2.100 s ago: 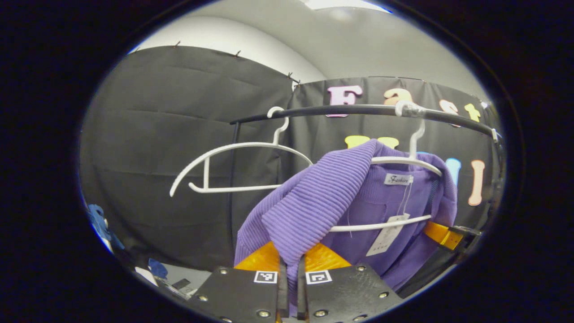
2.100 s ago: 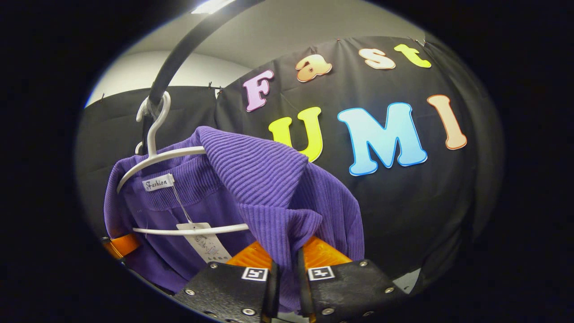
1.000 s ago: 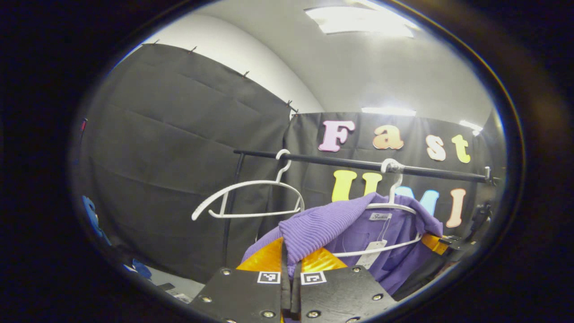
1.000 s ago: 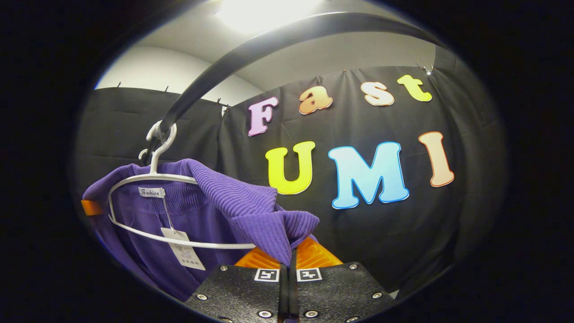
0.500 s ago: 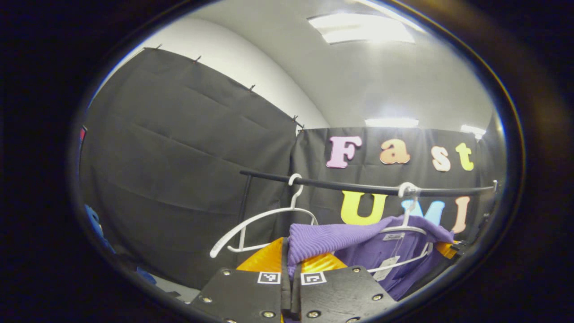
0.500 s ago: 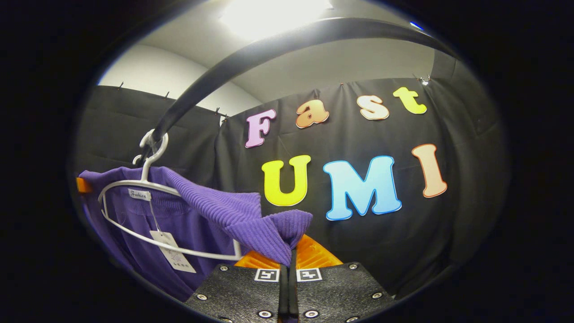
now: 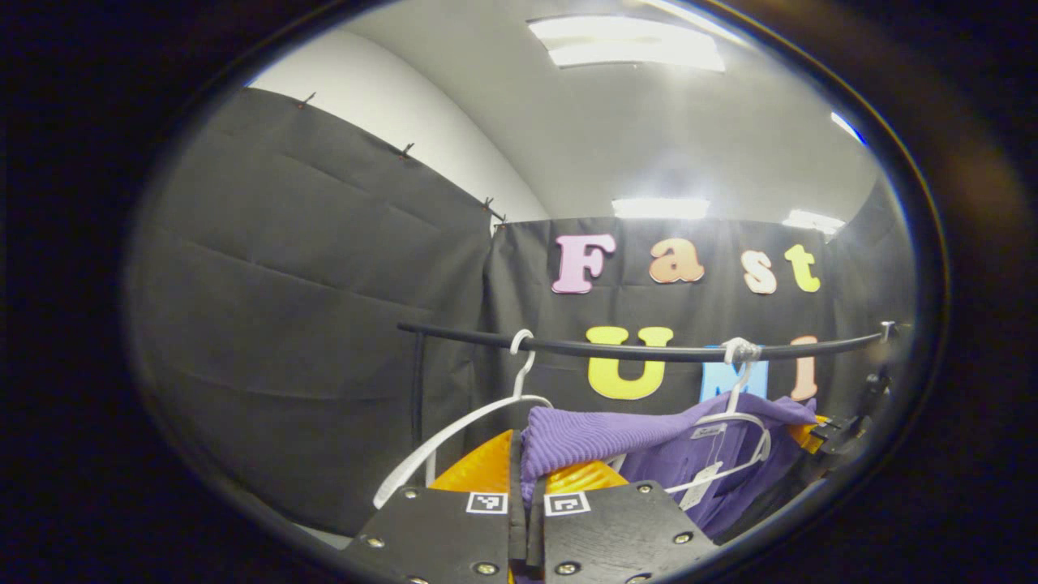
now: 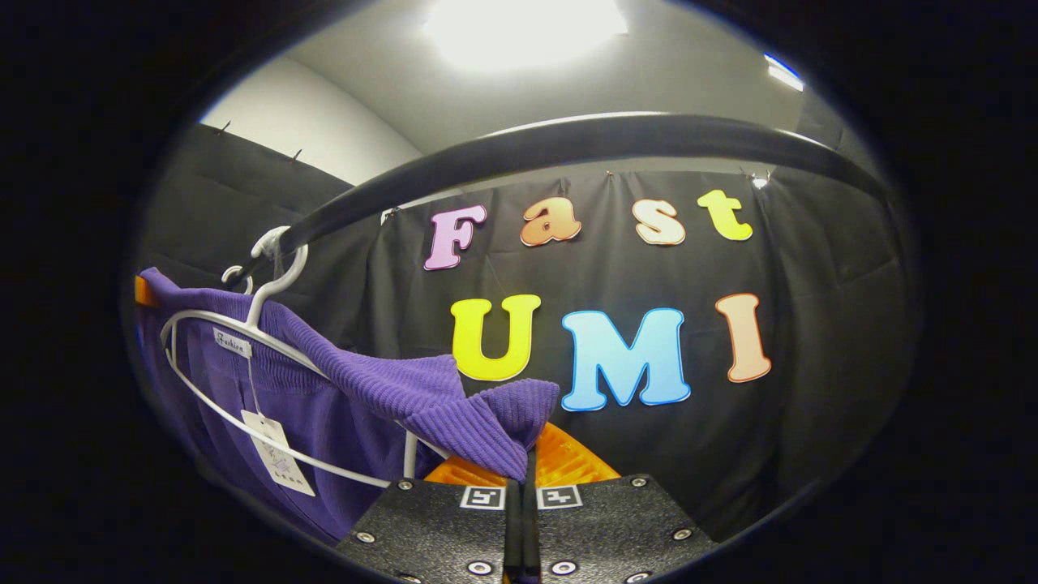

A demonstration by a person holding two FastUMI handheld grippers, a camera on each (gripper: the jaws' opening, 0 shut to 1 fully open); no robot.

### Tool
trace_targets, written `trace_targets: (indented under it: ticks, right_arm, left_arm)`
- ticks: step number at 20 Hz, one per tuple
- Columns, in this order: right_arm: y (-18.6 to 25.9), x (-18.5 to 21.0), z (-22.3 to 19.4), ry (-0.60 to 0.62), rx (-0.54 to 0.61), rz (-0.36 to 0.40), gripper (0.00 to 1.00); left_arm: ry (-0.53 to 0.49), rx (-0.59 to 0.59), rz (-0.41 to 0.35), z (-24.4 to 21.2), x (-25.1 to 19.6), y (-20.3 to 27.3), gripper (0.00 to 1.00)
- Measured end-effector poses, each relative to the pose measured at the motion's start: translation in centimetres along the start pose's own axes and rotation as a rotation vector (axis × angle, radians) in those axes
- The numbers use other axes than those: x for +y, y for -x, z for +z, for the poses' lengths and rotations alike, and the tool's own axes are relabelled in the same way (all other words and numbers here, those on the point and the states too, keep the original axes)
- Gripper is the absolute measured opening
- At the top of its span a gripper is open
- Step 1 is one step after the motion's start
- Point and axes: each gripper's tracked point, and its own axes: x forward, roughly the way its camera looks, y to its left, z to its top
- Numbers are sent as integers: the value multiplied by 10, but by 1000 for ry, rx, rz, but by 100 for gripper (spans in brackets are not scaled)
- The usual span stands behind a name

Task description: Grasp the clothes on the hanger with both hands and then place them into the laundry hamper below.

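I've got both grippers clamped on the purple sweater — left gripper and right gripper each pinch a shoulder at bottom centre, so it can slide off evenly. Its collar hangs on the white hanger, lower left in the right gripper view, under the rail.

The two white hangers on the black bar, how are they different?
The left hanger is bare; the right hanger carries the purple sweater. The right hanger's hook looks wrapped with tape at the bar; the left hanger's hook is plain. Both are white and hang from that bar.
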Motion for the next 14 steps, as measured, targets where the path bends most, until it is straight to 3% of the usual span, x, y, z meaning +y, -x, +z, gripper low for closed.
trace_targets:
  ticks: [5,9,14]
  right_arm:
    - [19,22,8,42,-6,-58,0]
    - [24,23,11,35,1,-124,0]
    - [39,22,19,72,5,-209,0]
  left_arm:
    - [-33,27,-75,-3,36,-22,1]
    - [31,60,-160,-25,43,-37,1]
    - [33,75,-246,-56,50,-46,1]
